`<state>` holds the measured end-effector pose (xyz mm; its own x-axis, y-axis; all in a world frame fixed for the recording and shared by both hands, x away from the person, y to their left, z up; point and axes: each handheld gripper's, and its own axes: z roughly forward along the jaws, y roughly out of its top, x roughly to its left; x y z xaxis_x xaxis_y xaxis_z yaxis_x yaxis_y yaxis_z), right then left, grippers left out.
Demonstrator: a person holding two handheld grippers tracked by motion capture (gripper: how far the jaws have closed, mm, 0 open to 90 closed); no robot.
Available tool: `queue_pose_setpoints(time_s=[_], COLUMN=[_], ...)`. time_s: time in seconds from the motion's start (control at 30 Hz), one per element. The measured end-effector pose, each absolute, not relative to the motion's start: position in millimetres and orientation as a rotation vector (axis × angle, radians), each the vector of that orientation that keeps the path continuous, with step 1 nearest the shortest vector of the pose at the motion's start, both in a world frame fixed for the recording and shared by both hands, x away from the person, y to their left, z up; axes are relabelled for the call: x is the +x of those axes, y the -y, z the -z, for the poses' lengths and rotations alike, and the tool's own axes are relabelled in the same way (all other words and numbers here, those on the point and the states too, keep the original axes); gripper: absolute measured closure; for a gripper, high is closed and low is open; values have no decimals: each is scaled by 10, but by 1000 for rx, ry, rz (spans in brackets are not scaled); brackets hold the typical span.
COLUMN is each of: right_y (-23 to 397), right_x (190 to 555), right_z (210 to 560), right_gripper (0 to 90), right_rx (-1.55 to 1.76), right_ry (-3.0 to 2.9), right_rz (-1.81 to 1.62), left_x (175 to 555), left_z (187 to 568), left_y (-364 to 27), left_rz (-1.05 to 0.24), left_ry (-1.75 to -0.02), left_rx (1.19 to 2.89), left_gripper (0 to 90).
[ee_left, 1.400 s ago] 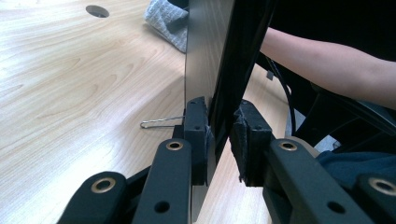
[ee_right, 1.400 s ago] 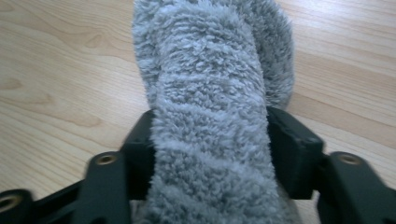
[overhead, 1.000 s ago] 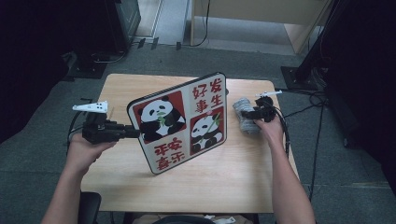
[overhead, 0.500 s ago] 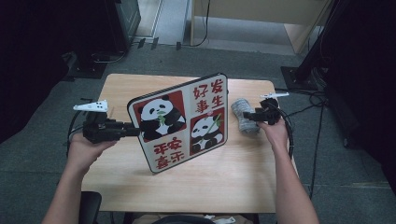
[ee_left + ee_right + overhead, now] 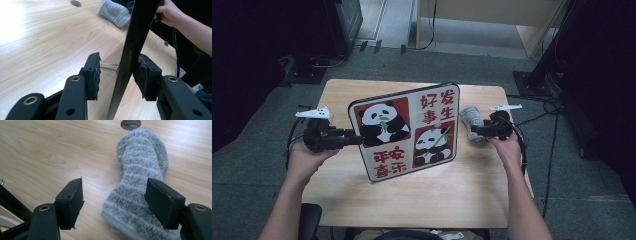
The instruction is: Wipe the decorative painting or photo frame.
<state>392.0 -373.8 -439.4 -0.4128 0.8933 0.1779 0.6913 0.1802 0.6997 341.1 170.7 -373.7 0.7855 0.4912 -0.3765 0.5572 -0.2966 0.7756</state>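
A black-edged picture board (image 5: 404,132) with two pandas and red characters stands tilted on the table (image 5: 437,200), propped by a thin wire stand (image 5: 108,65). My left gripper (image 5: 357,140) is at its left edge. Its jaws have just been opening, and the board's edge (image 5: 132,50) runs between them with a gap at one pad (image 5: 95,75). A grey knitted sock (image 5: 472,120) lies crumpled to the right of the board. My right gripper (image 5: 474,131) hovers open at the sock (image 5: 140,170), pads apart from it.
A round cable hole (image 5: 130,123) sits in the wooden tabletop just beyond the sock. Cables trail off both sides of the table. Dark equipment and stands ring the table on the grey floor.
The left jaws have spread apart around the board's edge, and the board stays standing. The right hand has drawn slightly back to the right from the sock.
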Motion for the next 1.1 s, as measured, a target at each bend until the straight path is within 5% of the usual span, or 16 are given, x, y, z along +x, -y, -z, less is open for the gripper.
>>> queue_pose_setpoints(time_s=[0.8,1.1], right_y=[3664,3696], right_x=[3606,3616], right_z=[4390,4449], right_gripper=[328,249], right_rx=[1474,1489], right_ry=[-2195,-2194], right_rz=[-1074,-1084], left_x=[3492,3422], left_z=[3819,3806], left_y=[-1796,-1830], left_rz=[38,-2], left_ry=[-848,-803], left_rx=[1942,1979], left_gripper=[530,443])
